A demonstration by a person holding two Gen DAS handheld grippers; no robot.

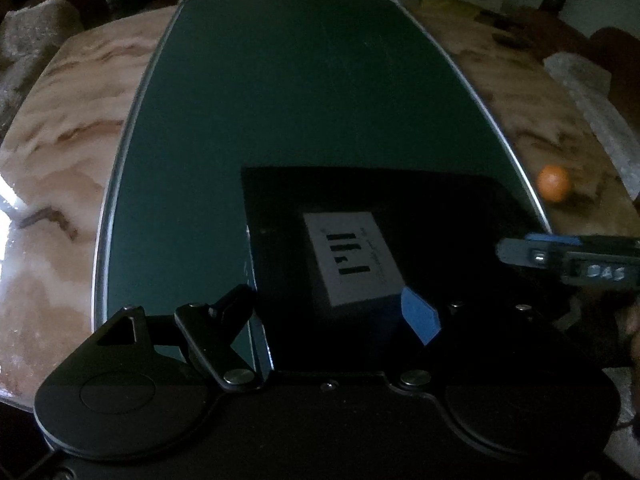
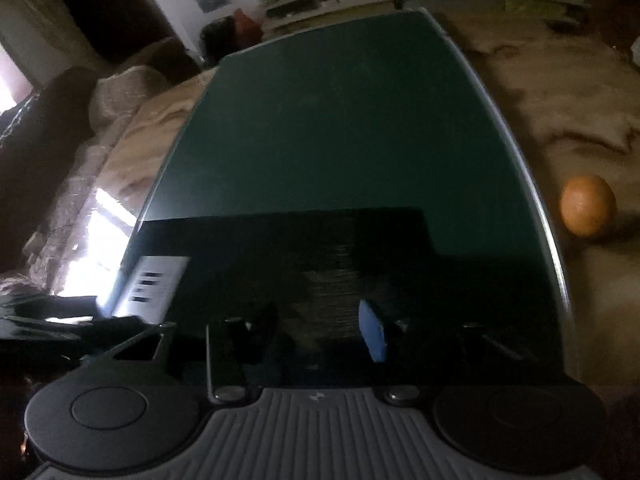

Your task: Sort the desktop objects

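While gaping wide just short of the grey box (image 1: 352, 258), long axis running roughly straight ahead: left claw (image 1: 328, 312), clearly nearer. Right claw (image 2: 314, 332) also spread, empty, box off leftward.

A marble-patterned surface (image 1: 80, 128) carries a dark green mat (image 1: 280, 100), an orange round fruit (image 2: 587, 205) just beside the mat's right edge, and on the mat what may be a black tray (image 1: 400, 200), too dark to tell.
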